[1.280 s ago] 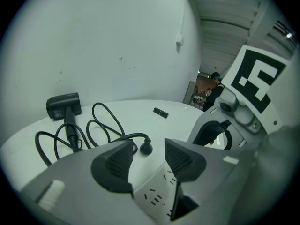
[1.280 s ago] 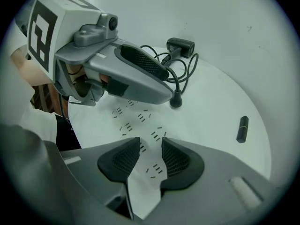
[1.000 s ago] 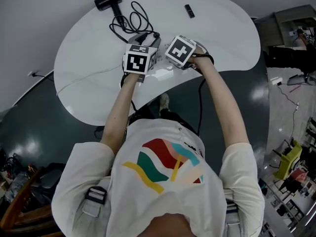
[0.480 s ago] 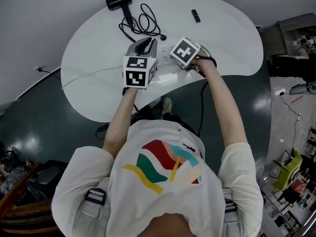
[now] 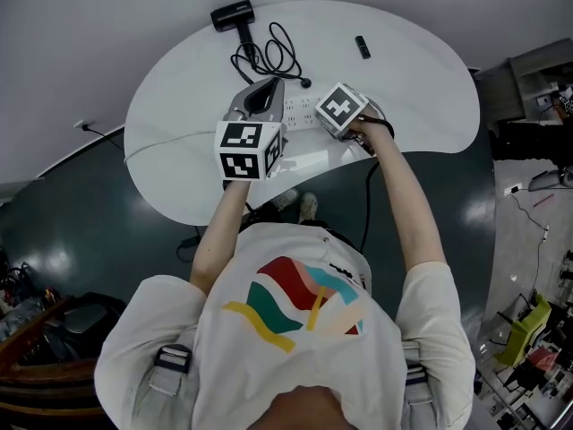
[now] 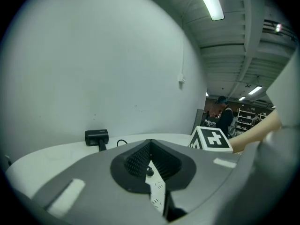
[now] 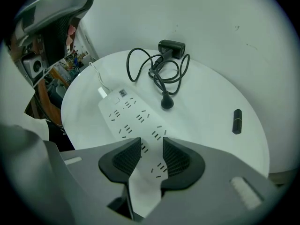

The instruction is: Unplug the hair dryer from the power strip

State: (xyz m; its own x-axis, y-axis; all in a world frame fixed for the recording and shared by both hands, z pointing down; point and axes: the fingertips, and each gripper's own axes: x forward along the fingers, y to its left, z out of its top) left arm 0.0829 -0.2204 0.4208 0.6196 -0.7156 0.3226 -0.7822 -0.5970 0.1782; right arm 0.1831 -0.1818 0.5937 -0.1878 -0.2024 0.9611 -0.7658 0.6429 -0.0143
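The plug (image 7: 167, 102) of the hair dryer (image 5: 233, 13) lies loose on the white desk (image 5: 412, 88). It is just beside the power strip (image 7: 123, 110) but apart from it, with no prong in any socket, so the unplugging itself looks done. From the plug the cord (image 7: 157, 73) runs in loose loops to the dryer, which lies at the upper left of the head view near the desk's far edge. In that view the strip's long axis runs roughly left to right, just below the plug.

In the head view the plug sits up and to the right of the tip of the left gripper (image 6: 150, 144), and up and to the left of the right gripper (image 7: 151, 144). The left tip looks a little nearer, though that gripper is held above the desk and points almost level across it.

The left fingers (image 6: 136, 161) are together with nothing in them.

The right gripper points steeply down at the lower end of the strip in its own view. Its fingers (image 7: 176, 161) stand apart and have just been closing a little. The strip's socket face shows between them and spreads wider than the gap on both sides. I judge they rest on or just over its top, not clamped on its sides.

A small black stick (image 7: 237, 121) lies well apart at the right.
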